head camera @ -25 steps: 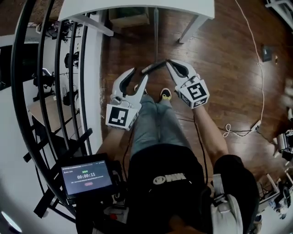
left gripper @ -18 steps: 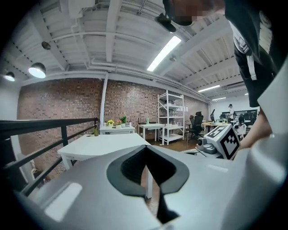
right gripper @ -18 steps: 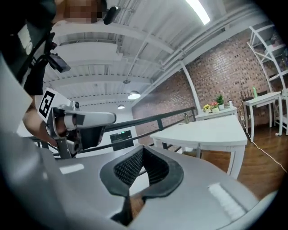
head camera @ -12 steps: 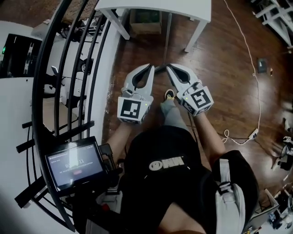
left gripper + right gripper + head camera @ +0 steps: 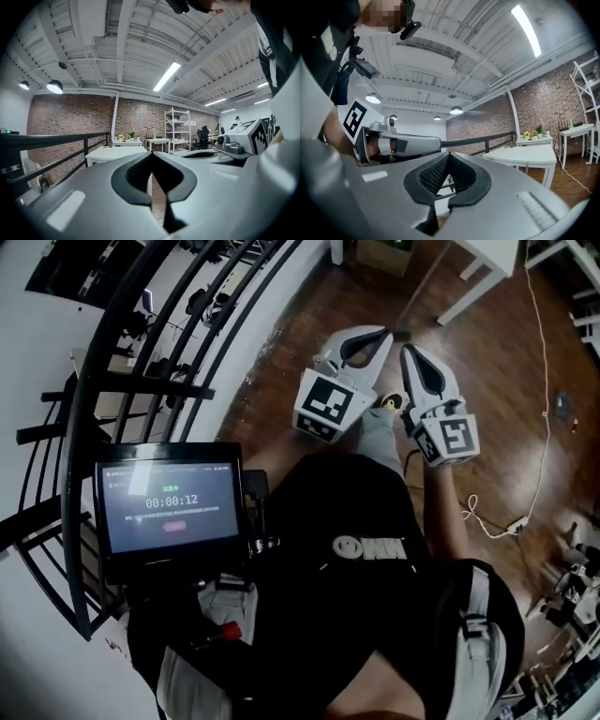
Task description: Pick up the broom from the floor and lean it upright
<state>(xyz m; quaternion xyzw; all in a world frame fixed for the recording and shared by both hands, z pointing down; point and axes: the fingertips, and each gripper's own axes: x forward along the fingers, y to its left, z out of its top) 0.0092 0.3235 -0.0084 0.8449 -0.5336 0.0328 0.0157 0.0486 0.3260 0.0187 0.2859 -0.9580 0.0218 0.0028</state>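
In the head view the broom shows as a thin handle (image 5: pixel 424 289) slanting from under the white table down to my gripper tips; its brush end is hidden. A dark handle end sits where the tips meet. My left gripper (image 5: pixel 387 332) and right gripper (image 5: pixel 406 350) are held side by side, level, above the person's legs, both shut at that end. In the left gripper view the left gripper (image 5: pixel 152 157) has its jaws closed tip to tip, and so does the right gripper (image 5: pixel 447 154) in its own view. The handle is in neither gripper view.
A black railing (image 5: pixel 141 362) curves along the left. A white table (image 5: pixel 478 254) stands ahead, also the white table (image 5: pixel 119 152) and the white table (image 5: pixel 525 154) in the gripper views. A white cable (image 5: pixel 539 381) trails over the wooden floor at right. A timer screen (image 5: pixel 169 507) hangs at the person's chest.
The left jaws, open a second ago around the dark handle end, have closed. Both grippers have risen with it, and the table now sits toward the upper right.
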